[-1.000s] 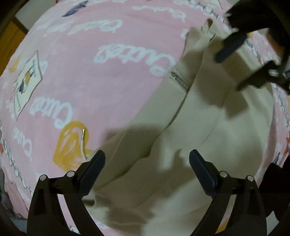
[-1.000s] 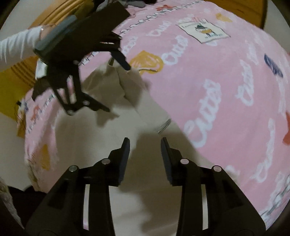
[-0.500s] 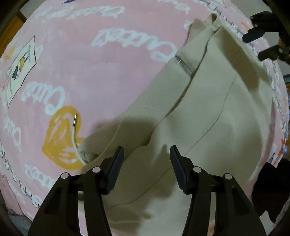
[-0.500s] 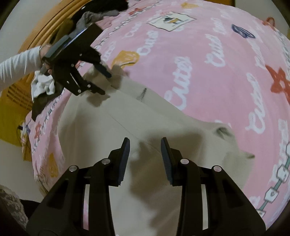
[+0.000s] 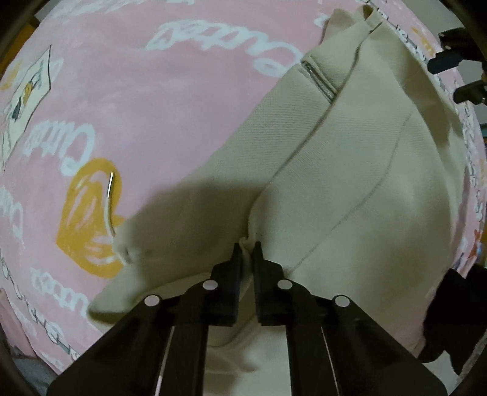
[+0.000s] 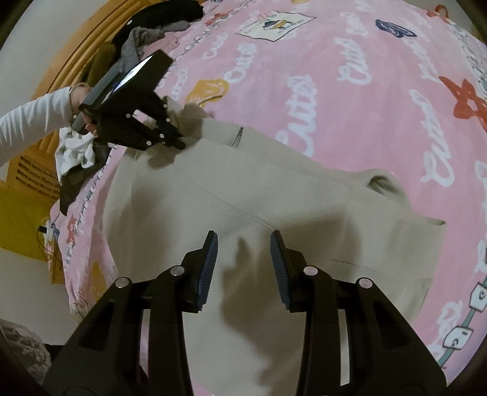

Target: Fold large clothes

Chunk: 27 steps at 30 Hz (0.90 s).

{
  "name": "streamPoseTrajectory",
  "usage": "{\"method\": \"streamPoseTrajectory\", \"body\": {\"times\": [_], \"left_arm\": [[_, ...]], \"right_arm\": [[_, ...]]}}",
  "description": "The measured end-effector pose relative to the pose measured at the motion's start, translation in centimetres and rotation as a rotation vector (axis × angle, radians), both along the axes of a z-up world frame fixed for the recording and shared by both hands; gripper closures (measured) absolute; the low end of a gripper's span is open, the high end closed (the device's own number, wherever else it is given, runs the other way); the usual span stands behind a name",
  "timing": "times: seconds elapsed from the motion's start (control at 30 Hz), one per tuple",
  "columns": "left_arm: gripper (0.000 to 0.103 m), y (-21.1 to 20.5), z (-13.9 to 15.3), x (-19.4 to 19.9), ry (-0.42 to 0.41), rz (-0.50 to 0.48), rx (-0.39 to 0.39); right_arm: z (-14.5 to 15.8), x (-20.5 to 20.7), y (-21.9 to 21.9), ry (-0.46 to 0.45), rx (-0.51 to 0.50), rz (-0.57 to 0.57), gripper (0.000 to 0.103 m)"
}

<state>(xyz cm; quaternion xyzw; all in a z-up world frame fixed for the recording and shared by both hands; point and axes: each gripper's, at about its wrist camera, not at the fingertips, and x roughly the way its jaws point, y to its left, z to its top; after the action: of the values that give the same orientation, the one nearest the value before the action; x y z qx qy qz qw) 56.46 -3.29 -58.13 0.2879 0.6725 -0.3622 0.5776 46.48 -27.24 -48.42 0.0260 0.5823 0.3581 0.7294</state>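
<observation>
From my left gripper point(image 5: 247, 247) I look straight down on the beige garment point(image 5: 350, 189), which is spread on the pink printed blanket point(image 5: 152, 100). The jaws have just been closing, and they now pinch a small ridge of the beige cloth at a seam. Left of that pinch a white drawstring point(image 5: 107, 207) curls out onto the blanket over a yellow heart print, and up and to the right a short zipper point(image 5: 319, 79) sits beside the seam. The garment's long axis runs from this pinch away toward the upper right, where the tips of my right gripper show at the frame edge. In the right wrist view, a white sleeve point(image 6: 27, 121) at far left leads to the left gripper, which is down on the far end of the cloth. My right gripper point(image 6: 243, 240) hangs over the near end with its jaws partly apart and nothing between the pads. The fabric lies just below and ahead of it, so I judge that this hand must drop onto the cloth before any fold can be carried. I cannot tell whether the garment is trousers or a top. Its near edge is cut off under my gripper, and a dark pile of clothes point(image 6: 158, 21) by the wooden bed frame point(image 6: 91, 45) is too jumbled to sort.
</observation>
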Motion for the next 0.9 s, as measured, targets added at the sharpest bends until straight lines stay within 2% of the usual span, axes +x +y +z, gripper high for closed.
{"method": "streamPoseTrajectory", "body": {"times": [0.13, 0.23, 0.3, 0.43, 0.5, 0.63, 0.67, 0.7, 0.73, 0.8, 0.9], "left_arm": [[0.096, 0.7, 1.3, -0.9, -0.074, 0.027, -0.010], [0.096, 1.7, 3.1, -0.2, -0.160, 0.141, -0.070], [0.096, 2.1, 3.7, 0.0, -0.188, 0.183, -0.087], [0.096, 2.8, 3.2, 1.2, -0.189, 0.250, -0.085], [0.096, 2.6, 1.9, 3.5, -0.149, 0.309, -0.089], [0.096, 3.1, -0.4, 3.7, -0.107, 0.363, -0.083], [0.095, 3.2, -0.9, 3.8, -0.099, 0.377, -0.078], [0.095, 3.3, -1.2, 3.8, -0.096, 0.395, -0.079], [0.095, 3.7, -1.3, 3.9, -0.081, 0.426, -0.089], [0.094, 4.2, -1.1, 4.1, -0.070, 0.461, -0.092], [0.094, 4.4, 0.4, 3.8, -0.078, 0.499, -0.086]], "right_arm": [[0.0, -0.4, -0.7, 0.008, 0.018, -0.031, 0.064], [-0.2, -0.9, -1.2, 0.020, 0.036, -0.060, 0.064], [-0.3, -1.4, -1.4, 0.024, 0.043, -0.076, 0.064], [-0.7, -2.5, -1.7, 0.031, 0.057, -0.126, 0.064], [-1.2, -3.1, -1.9, 0.033, 0.060, -0.169, 0.064], [-3.5, -4.0, -1.4, 0.113, 0.167, -0.274, 0.064], [-5.0, -3.8, -0.1, 0.101, 0.087, -0.266, 0.064], [-6.1, -3.4, 0.7, 0.069, -0.022, -0.262, 0.075], [-7.2, -2.9, 1.2, 0.055, -0.100, -0.266, 0.079], [-9.7, -1.5, 0.9, 0.125, -0.094, -0.365, 0.080], [-9.4, -1.8, 0.4, 0.126, -0.073, -0.466, 0.081]]}}
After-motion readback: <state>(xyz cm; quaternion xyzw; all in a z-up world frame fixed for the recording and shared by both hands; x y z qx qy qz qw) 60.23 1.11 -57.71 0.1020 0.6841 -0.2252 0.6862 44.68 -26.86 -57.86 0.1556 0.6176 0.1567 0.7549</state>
